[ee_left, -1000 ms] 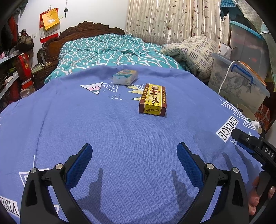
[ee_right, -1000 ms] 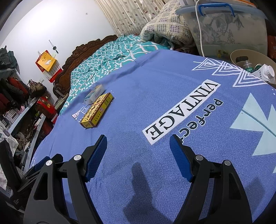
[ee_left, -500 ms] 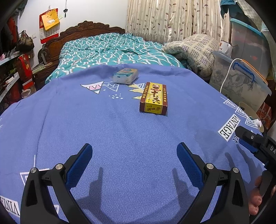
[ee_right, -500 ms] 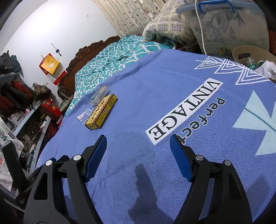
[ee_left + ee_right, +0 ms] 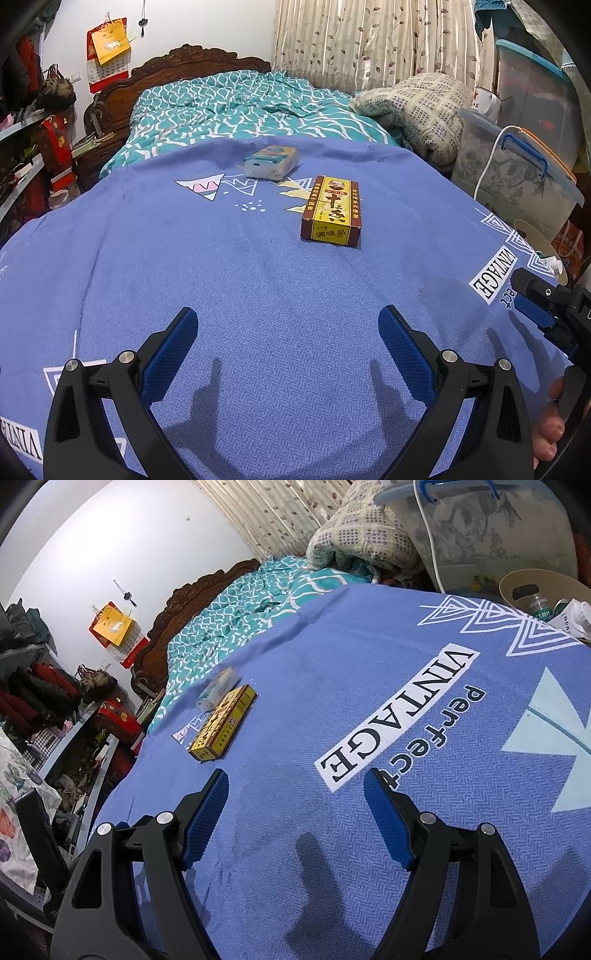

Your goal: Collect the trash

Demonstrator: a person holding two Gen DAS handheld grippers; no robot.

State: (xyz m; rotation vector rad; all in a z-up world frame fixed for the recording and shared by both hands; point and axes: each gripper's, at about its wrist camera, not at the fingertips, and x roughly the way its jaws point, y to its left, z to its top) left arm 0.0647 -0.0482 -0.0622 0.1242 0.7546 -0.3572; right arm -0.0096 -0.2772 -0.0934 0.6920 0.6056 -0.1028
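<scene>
A yellow and brown seasoning box (image 5: 331, 211) lies flat on the blue bedsheet (image 5: 221, 280); it also shows in the right wrist view (image 5: 222, 723). A small tissue pack (image 5: 271, 162) lies just beyond it, also seen in the right wrist view (image 5: 218, 687). My left gripper (image 5: 288, 328) is open and empty, low over the sheet, well short of the box. My right gripper (image 5: 295, 790) is open and empty over the sheet, right of the box; it shows at the left view's right edge (image 5: 543, 310).
A tan bin (image 5: 543, 587) holding bottles and a carton stands off the bed's right edge, also in the left view (image 5: 535, 236). Plastic storage boxes (image 5: 517, 177) and a folded quilt (image 5: 413, 107) sit at right. Cluttered shelves (image 5: 55, 716) stand at left.
Both grippers have crept forward a little toward the box and tissue pack; the box looks slightly nearer. Both stay open and empty.
</scene>
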